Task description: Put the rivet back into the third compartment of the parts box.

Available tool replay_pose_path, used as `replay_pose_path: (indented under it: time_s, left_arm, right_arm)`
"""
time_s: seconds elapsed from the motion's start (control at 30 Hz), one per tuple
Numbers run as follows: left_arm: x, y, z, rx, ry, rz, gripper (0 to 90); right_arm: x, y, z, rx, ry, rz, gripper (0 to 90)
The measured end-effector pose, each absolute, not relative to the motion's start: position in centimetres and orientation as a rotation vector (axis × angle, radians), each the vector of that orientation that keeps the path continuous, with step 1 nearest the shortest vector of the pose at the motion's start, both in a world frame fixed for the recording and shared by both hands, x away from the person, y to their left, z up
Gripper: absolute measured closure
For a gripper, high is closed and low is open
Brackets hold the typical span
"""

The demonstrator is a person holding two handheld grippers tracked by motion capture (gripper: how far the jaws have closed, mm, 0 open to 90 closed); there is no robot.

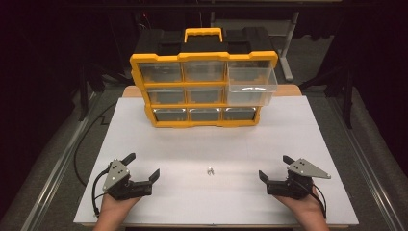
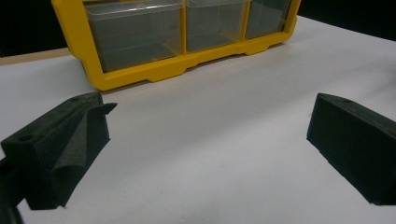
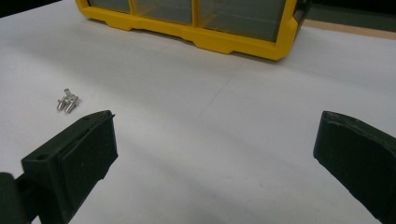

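Seen from the high view, a yellow drawer organizer stands at the far side of the white table, its top right drawer pulled out, while a small cluster of metal screws lies near the front edge, midway between the two hands. Left gripper and right gripper both rest on the table with jaws apart and nothing between them, each well clear of the screws. From the left gripper view, the black jaws stand wide over bare table, with the organizer's bottom row of clear drawers beyond. From the right gripper view, jaws are likewise spread, and the screws sit just beyond the left one. My guess is the screws are bound for the open drawer; being tiny and loosely bunched, they could scatter or slip from the broad foam pads if pinched off-centre, and one may get left behind. No brand, label or writing is legible anywhere
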State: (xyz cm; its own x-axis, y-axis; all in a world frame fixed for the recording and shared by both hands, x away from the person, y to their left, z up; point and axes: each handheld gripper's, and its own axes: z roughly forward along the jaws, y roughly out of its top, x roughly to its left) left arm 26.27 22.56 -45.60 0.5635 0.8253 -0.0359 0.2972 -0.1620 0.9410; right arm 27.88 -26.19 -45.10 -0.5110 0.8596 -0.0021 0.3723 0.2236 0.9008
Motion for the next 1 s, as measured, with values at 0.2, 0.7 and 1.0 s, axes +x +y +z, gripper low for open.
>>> replay_pose_path:
  time_s: [0.2, 0.7, 1.0]
  left_arm:
    - [26.16, 22.30, -45.60, 1.738, 0.922, 0.624, 0.4]
    - [26.10, 22.20, -45.51, 1.734, 0.906, 0.616, 0.4]
    - [26.18, 22.05, -45.65, 1.746, 0.893, 0.605, 0.4]
  right_arm:
    - [27.79, -26.26, -45.06, 1.127, 1.980, 1.246, 0.0]
    - [27.64, -26.14, -44.82, 1.096, 1.973, 1.248, 0.1]
    - [27.85, -25.63, -44.93, 1.108, 2.033, 1.161, 0.1]
